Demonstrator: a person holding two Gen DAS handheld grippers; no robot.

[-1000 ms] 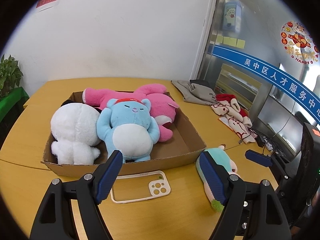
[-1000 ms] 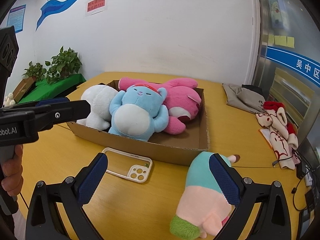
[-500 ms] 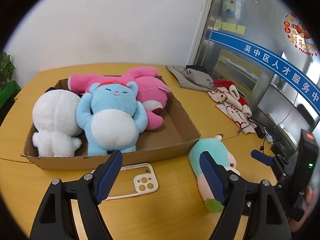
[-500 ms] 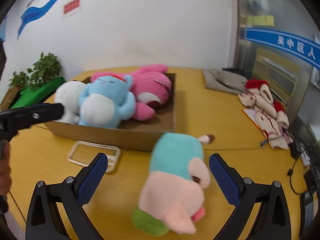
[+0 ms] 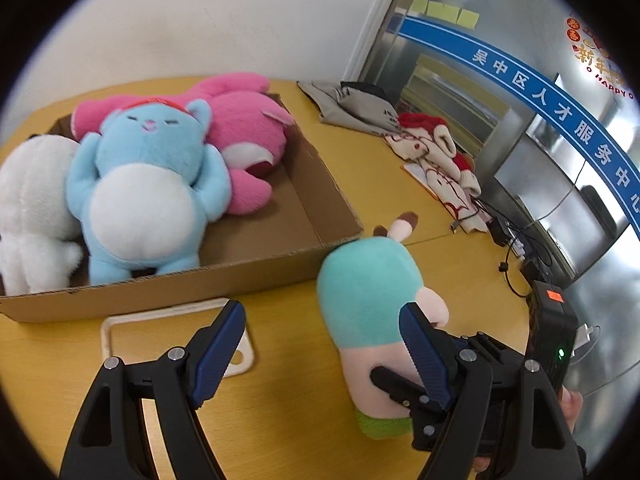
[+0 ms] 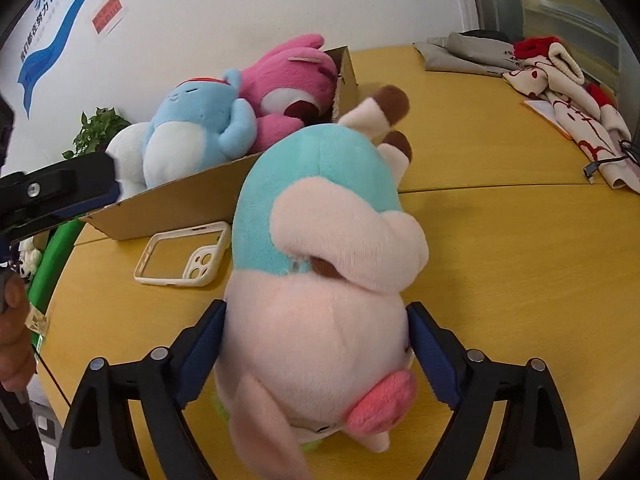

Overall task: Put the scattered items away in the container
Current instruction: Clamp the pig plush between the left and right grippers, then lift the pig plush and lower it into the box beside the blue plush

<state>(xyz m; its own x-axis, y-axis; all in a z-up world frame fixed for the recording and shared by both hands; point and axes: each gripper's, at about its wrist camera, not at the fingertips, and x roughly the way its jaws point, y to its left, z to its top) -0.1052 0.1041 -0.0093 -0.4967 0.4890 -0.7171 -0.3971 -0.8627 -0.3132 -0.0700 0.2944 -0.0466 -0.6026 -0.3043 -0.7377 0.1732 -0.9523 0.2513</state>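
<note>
Left wrist view: left gripper (image 5: 320, 344) hangs empty, jaws apart, over the phone case (image 5: 176, 340) beside the box (image 5: 280, 268); right wrist view: right gripper (image 6: 316, 344) closing around the pig plush (image 6: 324, 280) on the tabletop (image 6: 500, 248), presumably to box it.

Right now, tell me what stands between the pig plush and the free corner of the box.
Only the cardboard box's near wall. The pig plush lies on the table outside it, between the right gripper's closing jaws. The bare floor at the box's right end looks free; the phone case lies off to the side.
</note>
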